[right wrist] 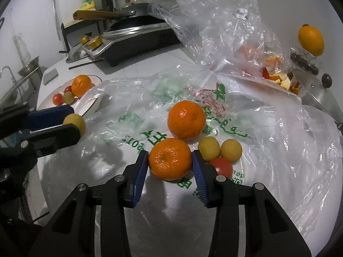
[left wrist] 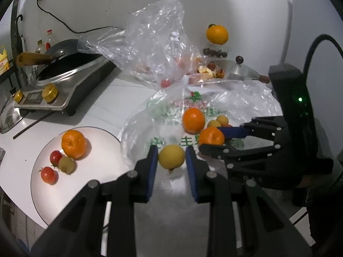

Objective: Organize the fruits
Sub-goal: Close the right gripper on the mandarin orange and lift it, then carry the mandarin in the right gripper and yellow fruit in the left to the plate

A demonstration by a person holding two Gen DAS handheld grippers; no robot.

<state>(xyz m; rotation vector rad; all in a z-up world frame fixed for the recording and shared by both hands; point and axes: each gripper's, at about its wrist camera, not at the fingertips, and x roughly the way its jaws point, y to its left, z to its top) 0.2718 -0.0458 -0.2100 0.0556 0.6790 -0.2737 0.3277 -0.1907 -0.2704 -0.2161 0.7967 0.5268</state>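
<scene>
My left gripper (left wrist: pixel 171 151) is shut on a small yellow fruit (left wrist: pixel 171 156), held just above the printed plastic bag (left wrist: pixel 167 115) and beside the white plate (left wrist: pixel 85 192). The plate carries a tangerine (left wrist: pixel 74 143), two cherry tomatoes (left wrist: pixel 56 157) and a small greenish fruit (left wrist: pixel 67 165). My right gripper (right wrist: pixel 170 154) grips a tangerine (right wrist: pixel 170 159) lying on the bag, with a blue pad pressed on each side. Behind it lie another tangerine (right wrist: pixel 186 120), two small yellow fruits (right wrist: pixel 209 148) and a red tomato (right wrist: pixel 221 167).
A cooker with a dark wok (left wrist: pixel 64 68) stands at the back left. A crumpled clear bag (left wrist: pixel 154 42) holding fruit rises behind the printed one. A steel pot lid (left wrist: pixel 240 70) and an orange (left wrist: pixel 217 34) on a clear box are at the back right. A sink (right wrist: pixel 12 85) lies far left.
</scene>
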